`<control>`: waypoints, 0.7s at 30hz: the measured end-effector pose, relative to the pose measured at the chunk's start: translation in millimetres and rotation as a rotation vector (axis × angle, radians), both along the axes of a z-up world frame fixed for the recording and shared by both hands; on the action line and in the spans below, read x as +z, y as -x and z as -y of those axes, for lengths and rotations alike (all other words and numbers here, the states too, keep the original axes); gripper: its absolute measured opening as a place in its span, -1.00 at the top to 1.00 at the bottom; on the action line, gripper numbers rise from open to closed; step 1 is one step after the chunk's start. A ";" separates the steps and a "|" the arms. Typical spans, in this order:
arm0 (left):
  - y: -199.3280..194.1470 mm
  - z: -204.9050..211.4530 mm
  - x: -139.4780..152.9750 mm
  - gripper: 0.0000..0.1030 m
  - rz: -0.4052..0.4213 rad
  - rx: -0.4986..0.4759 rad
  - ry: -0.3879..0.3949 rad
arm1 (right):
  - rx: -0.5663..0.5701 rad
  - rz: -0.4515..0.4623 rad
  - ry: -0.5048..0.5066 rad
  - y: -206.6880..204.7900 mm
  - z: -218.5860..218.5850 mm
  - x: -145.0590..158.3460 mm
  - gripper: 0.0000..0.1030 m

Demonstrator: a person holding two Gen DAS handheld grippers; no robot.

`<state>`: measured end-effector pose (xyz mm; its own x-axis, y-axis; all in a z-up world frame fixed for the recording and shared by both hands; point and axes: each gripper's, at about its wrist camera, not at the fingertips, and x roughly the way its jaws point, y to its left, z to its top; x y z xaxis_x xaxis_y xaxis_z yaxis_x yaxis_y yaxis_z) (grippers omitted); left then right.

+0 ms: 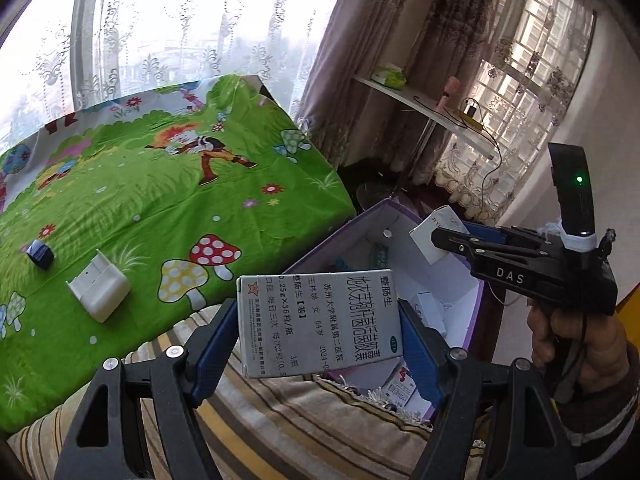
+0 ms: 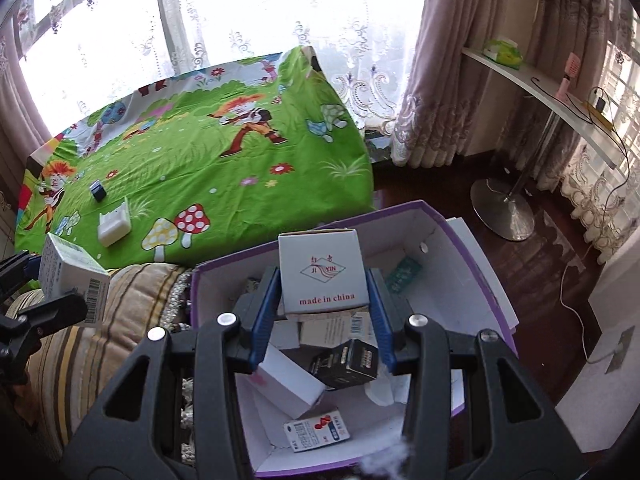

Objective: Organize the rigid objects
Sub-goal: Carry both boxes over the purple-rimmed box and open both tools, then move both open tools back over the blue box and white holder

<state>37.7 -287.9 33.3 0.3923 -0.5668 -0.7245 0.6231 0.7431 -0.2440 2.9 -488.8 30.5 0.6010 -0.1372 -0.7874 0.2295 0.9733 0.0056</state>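
1. The right gripper (image 2: 324, 304) is clamping a white "JI YIN" carton (image 2: 322, 270) between its blue pads, holding it above the open purple-edged storage box (image 2: 472, 256), which is already holding a black carton (image 2: 348, 362), a red-heart medicine packet (image 2: 318, 432) and other small boxes
2. The left gripper (image 1: 318, 344) is gripping a grey medicine box with Chinese print (image 1: 318, 322), hanging over the striped cushion (image 1: 280, 412) just beside the storage box rather than over its opening
3. Out on the green cartoon sheet (image 1: 160, 200) a white plastic holder (image 1: 100, 290) and a small dark blue cube (image 1: 40, 254) are lying near each other, not yet collected
4. Risk, as I judge it: letting go of the grey box from here is likely sending it onto the cushion, since it is sitting outside the rim; the white carton may be landing on the piled cartons and tipping
5. The box floor is being largely covered by the right gripper's fingers, its near corner is being cut off, and the smaller print is too fine to read
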 end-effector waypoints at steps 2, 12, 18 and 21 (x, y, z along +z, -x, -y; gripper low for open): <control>5.5 14.2 1.0 -0.51 0.012 -0.046 -0.008 | -0.037 0.000 0.005 7.1 13.8 -1.3 0.08; 14.7 53.2 -4.4 -0.63 0.025 -0.120 -0.070 | -0.133 0.000 0.000 21.5 48.6 -3.7 -0.05; 6.1 45.6 -9.0 -0.63 -0.004 -0.084 -0.073 | -0.110 -0.005 -0.017 17.4 41.6 -7.5 -0.18; 0.8 37.5 -8.8 -0.63 -0.009 -0.062 -0.070 | -0.085 -0.005 -0.018 14.3 32.0 -7.3 -0.19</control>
